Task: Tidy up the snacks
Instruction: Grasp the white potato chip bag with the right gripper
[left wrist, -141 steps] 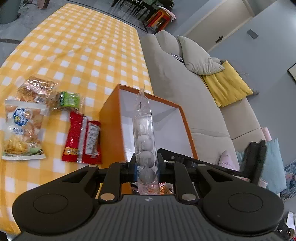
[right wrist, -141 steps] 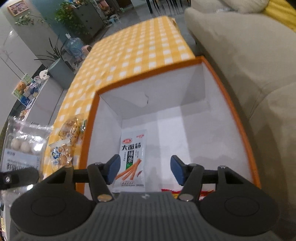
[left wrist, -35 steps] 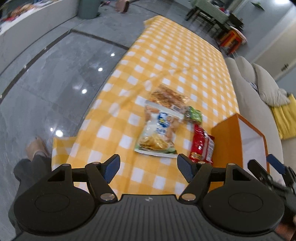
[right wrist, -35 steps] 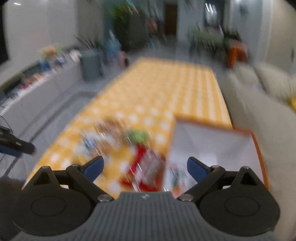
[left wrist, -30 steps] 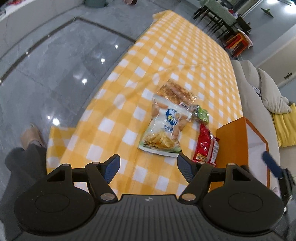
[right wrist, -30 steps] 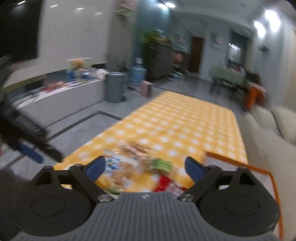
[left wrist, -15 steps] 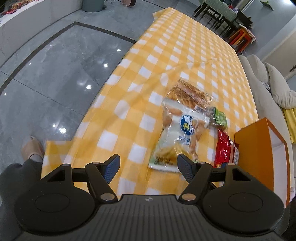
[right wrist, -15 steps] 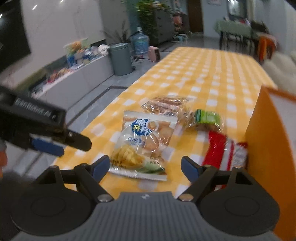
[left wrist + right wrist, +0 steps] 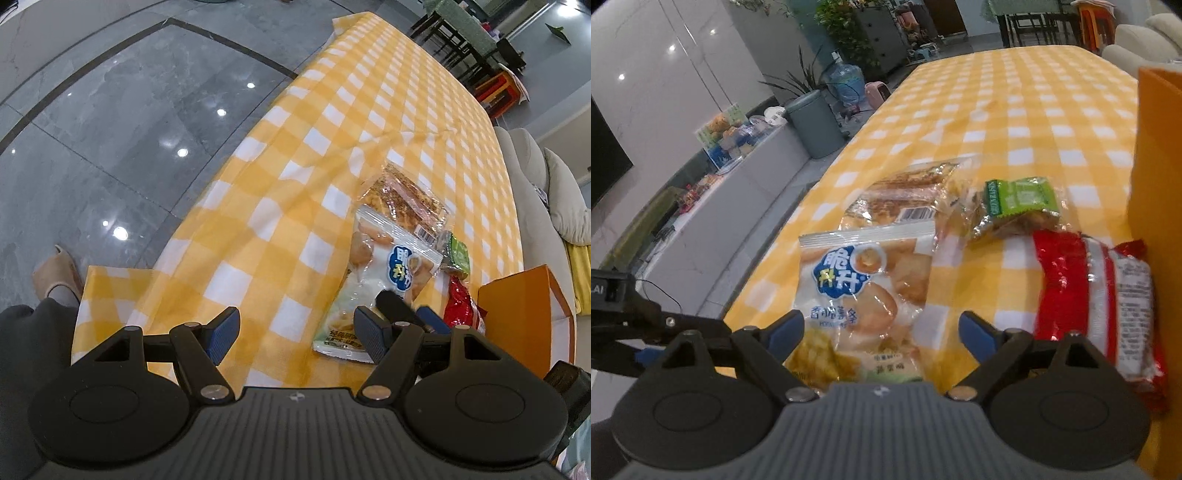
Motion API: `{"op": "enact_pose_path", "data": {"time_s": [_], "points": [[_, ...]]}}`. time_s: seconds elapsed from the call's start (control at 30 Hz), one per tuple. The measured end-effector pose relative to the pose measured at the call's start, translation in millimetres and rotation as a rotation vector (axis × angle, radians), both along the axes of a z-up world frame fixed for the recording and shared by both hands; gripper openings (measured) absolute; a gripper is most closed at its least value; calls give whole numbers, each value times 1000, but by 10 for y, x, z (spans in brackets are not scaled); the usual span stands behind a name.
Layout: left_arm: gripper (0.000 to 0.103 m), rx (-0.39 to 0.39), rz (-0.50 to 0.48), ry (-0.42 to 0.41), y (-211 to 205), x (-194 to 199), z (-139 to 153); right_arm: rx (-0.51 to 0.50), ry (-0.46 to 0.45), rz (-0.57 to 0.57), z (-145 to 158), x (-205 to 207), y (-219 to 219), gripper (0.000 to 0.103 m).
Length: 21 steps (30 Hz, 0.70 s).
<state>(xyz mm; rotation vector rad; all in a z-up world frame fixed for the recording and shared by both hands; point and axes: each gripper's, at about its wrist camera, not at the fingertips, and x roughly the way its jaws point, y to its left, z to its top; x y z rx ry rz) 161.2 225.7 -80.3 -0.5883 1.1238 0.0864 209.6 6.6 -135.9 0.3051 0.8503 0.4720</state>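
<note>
My right gripper (image 9: 881,330) has its jaws spread wide and widening at this moment, with nothing pinched. Between its blue fingertips (image 9: 975,334) and just below them lies the white chip bag (image 9: 864,291) with the blue round logo, flat on the yellow checked tablecloth (image 9: 1015,92); whether the tips touch it I cannot tell. Just beyond the jaws, overlapped by the top edge of that bag, is a clear packet of brown pastry (image 9: 908,195). Ahead and toward the right jaw sits a small green-labelled snack (image 9: 1015,205). Right of the right jaw, close by, lies a red wrapped pack (image 9: 1097,299), its far side up against the wall of the orange box (image 9: 1156,184) that stands at the right edge of my view. Off my left jaw, my other tool shows dark and low over the table edge.

My left gripper (image 9: 295,330) stands spread as well, holding nothing; only tablecloth lies between its fingers. The chip bag (image 9: 384,273) is out past its right finger, the pastry packet (image 9: 402,201) beyond that, the green snack (image 9: 456,253) and red pack (image 9: 461,306) farther right, then the orange box (image 9: 517,314). My right tool's tip reaches over the bag there. Left of the left jaw, grey tiled floor (image 9: 129,129), a slipper (image 9: 55,273) and a dark trouser leg (image 9: 22,343). A beige sofa (image 9: 532,177) runs along the table's far right.
</note>
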Motion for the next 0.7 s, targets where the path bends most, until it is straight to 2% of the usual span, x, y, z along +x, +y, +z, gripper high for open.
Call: {"op": "enact_pose_path", "data": {"time_s": [0.1,0.13,0.27,0.33,0.4,0.5,0.7], "points": [[82,-3,0,-6,-1,-5,10,116,-15,8,-77,17,-42,87],[82,-8,0,-9,-1,-11,14,126,-23,18,-91,15,-20,86],[82,-19,-2,-5,8,-15,9,54,-93,27,-114,-5,109,73],[82,-16,4,2,19,-13,-3,51,-95,17,-121,-17,118,64],[82,-22,11,8,34,-16,-15,41,-92,6,-120,-32,106,60],[82,-37,18,5,46,-32,-15,17,-104,7,-84,-82,91,45],[82,-45,35,4,70,-60,-12,-25,-147,5,75,-230,33,38]]}}
